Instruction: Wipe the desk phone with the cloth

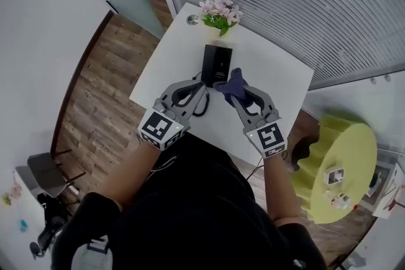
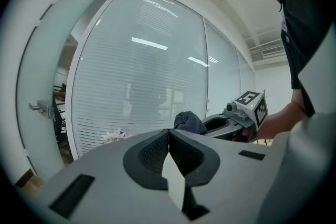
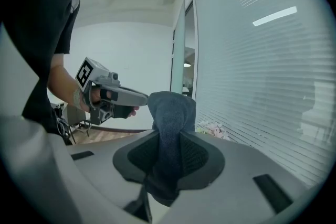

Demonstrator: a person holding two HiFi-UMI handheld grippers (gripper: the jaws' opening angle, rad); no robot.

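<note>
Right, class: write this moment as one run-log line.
left claw: shut, empty | right claw: shut on cloth | cloth: at phone near edge, contact unclear | phone: on table

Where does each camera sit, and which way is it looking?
Head view: on the person's head, looking steeply down at the table, desk phone and both forearms.
Left gripper view: on the left gripper, looking along its shut jaws toward the blinds; a black shirt shows.
Right gripper view: on the right gripper, jaws shut on the cloth; an arm shows.
Shared: each gripper view shows the other gripper.
</note>
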